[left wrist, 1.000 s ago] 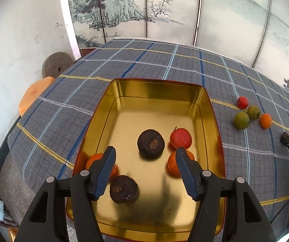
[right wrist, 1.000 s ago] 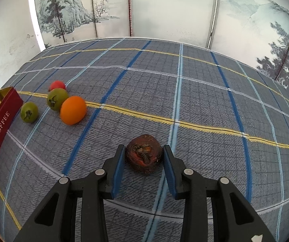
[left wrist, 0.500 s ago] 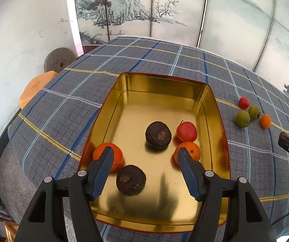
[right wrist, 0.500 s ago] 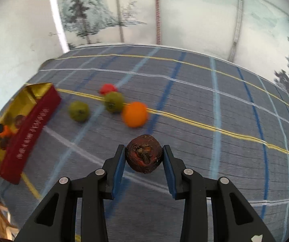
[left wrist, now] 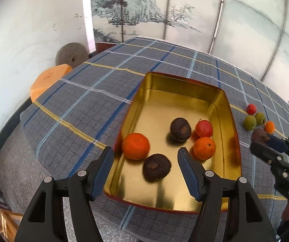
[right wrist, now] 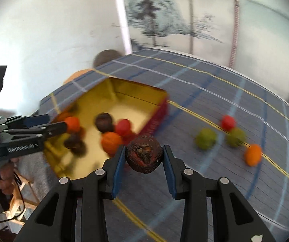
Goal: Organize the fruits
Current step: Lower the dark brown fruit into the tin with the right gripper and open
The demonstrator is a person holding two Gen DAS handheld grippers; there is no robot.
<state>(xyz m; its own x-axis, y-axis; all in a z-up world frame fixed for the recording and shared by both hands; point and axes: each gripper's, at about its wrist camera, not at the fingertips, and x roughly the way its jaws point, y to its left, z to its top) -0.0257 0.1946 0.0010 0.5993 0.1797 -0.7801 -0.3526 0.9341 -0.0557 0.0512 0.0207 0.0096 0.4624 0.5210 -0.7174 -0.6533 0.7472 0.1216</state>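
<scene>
A dark brown fruit (right wrist: 143, 153) is clamped between the blue pads of the right hand-held gripper (right wrist: 143, 157) and held above the table (right wrist: 235, 181), just beside the red outer wall of the gold tin (left wrist: 232, 141). Inside the tin two oranges (left wrist: 135, 145), a red fruit (left wrist: 204, 128) and two more dark fruits (left wrist: 180, 129) are seen. The left hand-held gripper (left wrist: 145, 157) is held wide apart and empty over the tin's near end. Two green fruits (right wrist: 206, 138), a red one and an orange one are left on the checked cloth.
</scene>
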